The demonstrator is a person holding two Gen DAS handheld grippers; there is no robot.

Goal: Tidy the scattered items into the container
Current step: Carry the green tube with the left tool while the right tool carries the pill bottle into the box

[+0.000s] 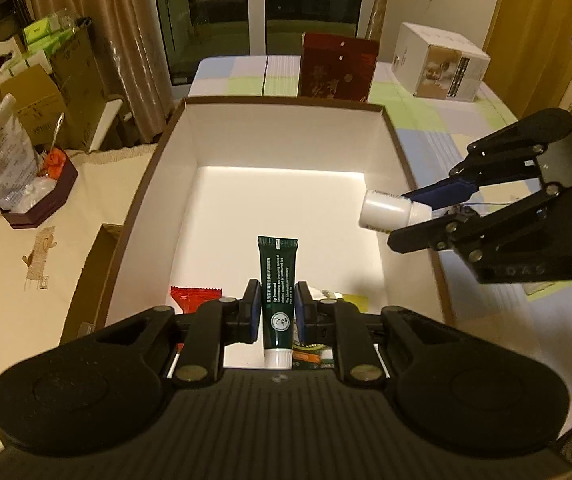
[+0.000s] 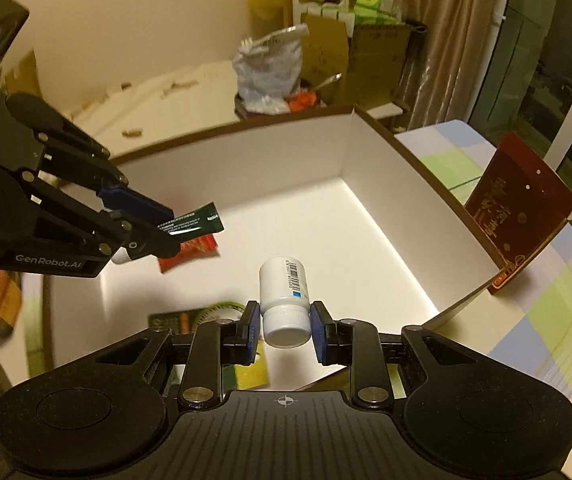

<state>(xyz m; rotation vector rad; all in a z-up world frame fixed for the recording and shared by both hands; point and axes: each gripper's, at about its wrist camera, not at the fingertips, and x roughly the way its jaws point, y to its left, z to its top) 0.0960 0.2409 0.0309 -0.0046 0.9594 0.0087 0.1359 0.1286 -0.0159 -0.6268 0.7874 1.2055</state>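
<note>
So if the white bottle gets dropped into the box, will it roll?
Probably: the white bottle is round and smooth, so on its side it may roll across the box's flat floor. It looks like light plastic, unlikely to break.

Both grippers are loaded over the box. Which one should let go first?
Left, probably. The left gripper holds the green tube well inside the box, low over its floor. The right gripper holds the white bottle nearer the box's right wall, seemingly higher.
</note>
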